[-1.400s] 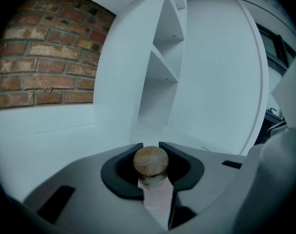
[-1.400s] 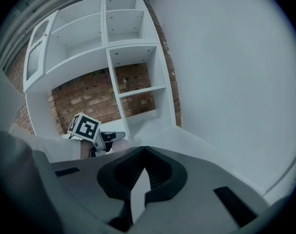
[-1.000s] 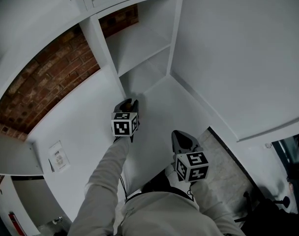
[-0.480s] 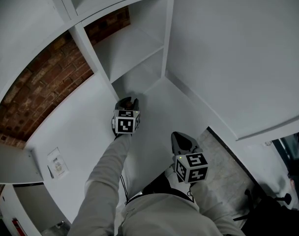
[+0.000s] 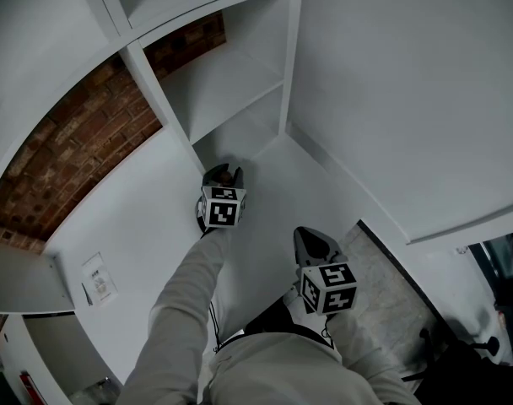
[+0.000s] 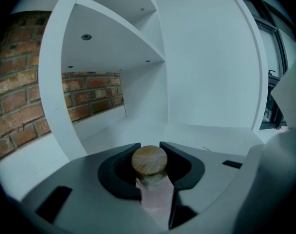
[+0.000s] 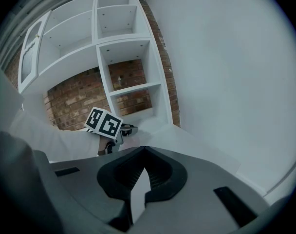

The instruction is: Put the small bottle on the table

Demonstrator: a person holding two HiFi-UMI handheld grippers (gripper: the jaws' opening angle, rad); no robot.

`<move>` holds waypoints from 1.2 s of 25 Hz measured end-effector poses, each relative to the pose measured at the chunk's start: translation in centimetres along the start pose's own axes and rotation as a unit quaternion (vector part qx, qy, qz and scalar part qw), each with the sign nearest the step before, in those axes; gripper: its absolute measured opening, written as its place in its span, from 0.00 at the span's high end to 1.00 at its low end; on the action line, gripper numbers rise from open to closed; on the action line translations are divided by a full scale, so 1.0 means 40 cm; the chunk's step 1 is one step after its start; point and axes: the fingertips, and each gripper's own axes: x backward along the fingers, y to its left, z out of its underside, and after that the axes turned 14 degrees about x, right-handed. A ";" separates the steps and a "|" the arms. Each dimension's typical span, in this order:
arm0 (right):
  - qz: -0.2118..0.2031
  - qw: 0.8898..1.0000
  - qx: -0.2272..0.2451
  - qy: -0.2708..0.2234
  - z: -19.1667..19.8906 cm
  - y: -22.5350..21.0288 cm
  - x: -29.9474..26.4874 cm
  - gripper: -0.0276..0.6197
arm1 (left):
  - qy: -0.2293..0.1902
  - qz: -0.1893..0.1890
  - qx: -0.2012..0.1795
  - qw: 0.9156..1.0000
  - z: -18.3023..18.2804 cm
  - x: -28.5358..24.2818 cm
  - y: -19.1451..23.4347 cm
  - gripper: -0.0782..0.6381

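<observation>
Pinching small bottle (image 6: pixel 149 162) by its sides in left hand-held gripper (image 5: pixel 224 174), jaws opening, at white table (image 5: pixel 269 205) beside shelf unit (image 5: pixel 231 74). Holding right hand-held gripper (image 7: pixel 142 149) pressed together, empty, well apart.

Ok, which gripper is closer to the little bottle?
Left. The left gripper has the bottle right between its jaws, which are opening. The right gripper hangs back behind it, well apart from the bottle, shut and empty.
</observation>
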 end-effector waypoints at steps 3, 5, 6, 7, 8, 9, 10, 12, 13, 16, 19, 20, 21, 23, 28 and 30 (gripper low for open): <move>-0.004 1.000 0.000 0.001 0.002 0.007 -0.001 0.91 | -0.003 0.001 0.009 1.000 -0.001 -0.001 0.000 0.72; -0.005 1.000 0.000 0.000 0.004 0.010 -0.002 0.91 | -0.005 -0.005 0.014 1.000 0.004 -0.006 0.010 0.71; -0.005 1.000 -0.001 0.000 0.005 0.010 -0.002 0.91 | -0.006 -0.008 0.017 1.000 0.009 -0.010 0.018 0.71; -0.005 1.000 -0.001 0.000 0.006 0.009 -0.001 0.91 | -0.008 -0.011 0.020 1.000 0.012 -0.012 0.023 0.69; -0.005 1.000 -0.001 0.000 0.006 0.008 0.000 0.91 | -0.010 -0.012 0.023 1.000 0.012 -0.012 0.025 0.66; -0.005 1.000 -0.001 0.000 0.007 0.006 0.001 0.91 | -0.012 -0.012 0.024 1.000 0.011 -0.010 0.024 0.65; -0.004 1.000 0.000 0.000 0.006 0.005 0.002 0.91 | -0.015 -0.011 0.025 1.000 0.007 -0.005 0.022 0.64; -0.002 1.000 0.000 -0.001 0.005 0.005 0.004 0.91 | -0.023 -0.012 0.024 0.999 -0.008 0.011 0.019 0.63; -0.001 1.000 0.000 -0.002 0.004 0.005 0.005 0.91 | -0.028 -0.013 0.024 0.999 -0.015 0.020 0.019 0.62; 0.000 1.000 0.001 -0.004 0.004 0.009 0.011 0.91 | -0.044 -0.012 0.031 0.998 -0.037 0.054 0.014 0.60; 0.001 1.000 0.003 -0.006 0.001 0.016 0.016 0.91 | -0.056 -0.005 0.045 0.997 -0.046 0.086 0.011 0.60; 0.001 1.000 0.004 -0.006 0.000 0.019 0.017 0.91 | -0.060 -0.003 0.049 0.997 -0.048 0.097 0.011 0.60; 0.000 1.000 0.005 -0.007 -0.002 0.022 0.019 0.91 | -0.064 -0.001 0.052 0.997 -0.050 0.109 0.011 0.60; 0.000 1.000 0.006 -0.009 -0.004 0.029 0.021 0.91 | -0.070 0.005 0.059 0.996 -0.049 0.134 0.010 0.60; -0.004 1.000 0.010 -0.014 -0.012 0.056 0.029 0.91 | -0.080 0.015 0.074 0.994 -0.035 0.205 0.006 0.60; -0.005 1.000 0.013 -0.017 -0.018 0.067 0.033 0.91 | -0.085 0.018 0.081 0.993 -0.032 0.236 0.005 0.61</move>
